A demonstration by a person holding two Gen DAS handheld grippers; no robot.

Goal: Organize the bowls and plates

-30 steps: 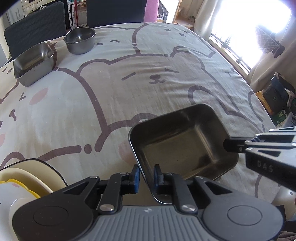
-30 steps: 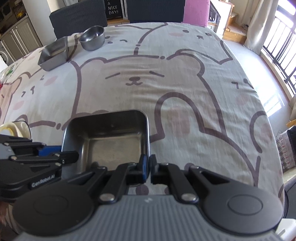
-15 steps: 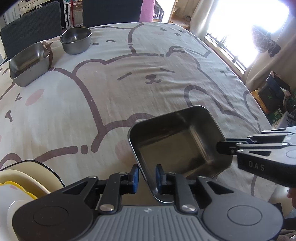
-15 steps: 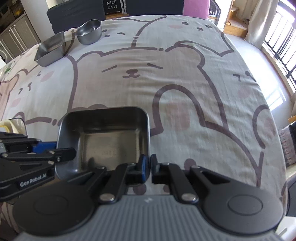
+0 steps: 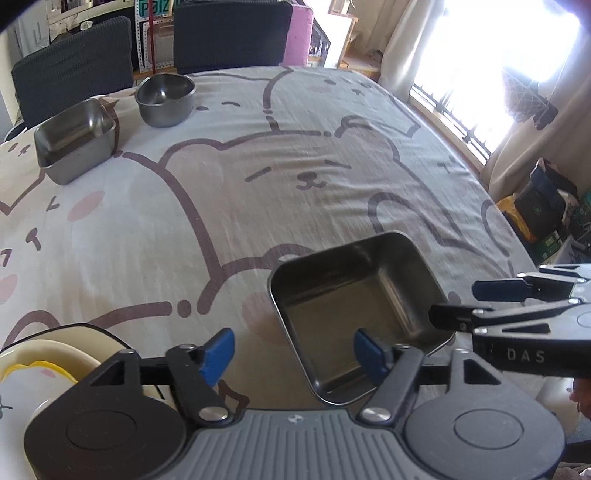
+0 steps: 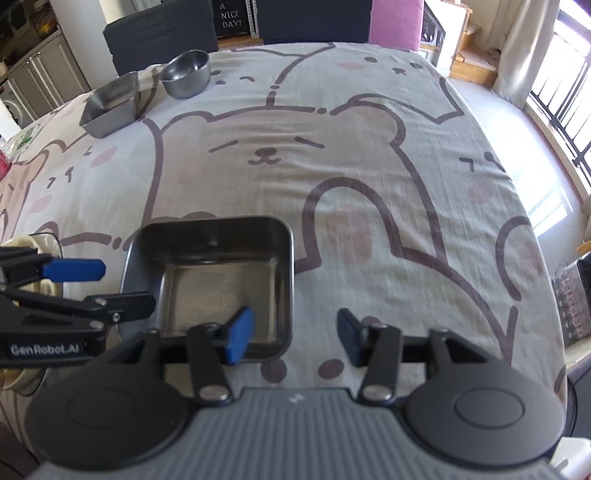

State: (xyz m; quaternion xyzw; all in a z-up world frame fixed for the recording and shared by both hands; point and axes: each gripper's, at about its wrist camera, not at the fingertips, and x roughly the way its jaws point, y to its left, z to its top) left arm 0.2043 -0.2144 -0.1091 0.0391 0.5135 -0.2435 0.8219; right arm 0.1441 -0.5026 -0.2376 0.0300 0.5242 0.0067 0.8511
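A square steel tray (image 5: 351, 295) (image 6: 221, 269) rests on the bear-print tablecloth (image 5: 295, 147) near the front edge. My left gripper (image 5: 293, 350) straddles the tray's near-left rim. Its jaws are opening and the blue pads stand clear of the metal. My right gripper (image 6: 293, 330) straddles the tray's near-right corner, jaws likewise opening, with neither pad touching the wall. Each gripper shows in the other's view: the right gripper (image 5: 454, 303) beside the tray's right wall, the left gripper (image 6: 125, 284) by its left wall.
A smaller rectangular steel tray (image 5: 74, 144) (image 6: 110, 107) and a round steel bowl (image 5: 166, 98) (image 6: 188, 75) stand at the far left. Cream and yellow dishes (image 5: 48, 362) sit at the near left. Dark chairs (image 5: 229, 33) line the far end.
Both grippers were shut on the square tray's rim and have let go, their jaws spreading wide. The tray now lies flat on the cloth. Neither hand has shifted much.
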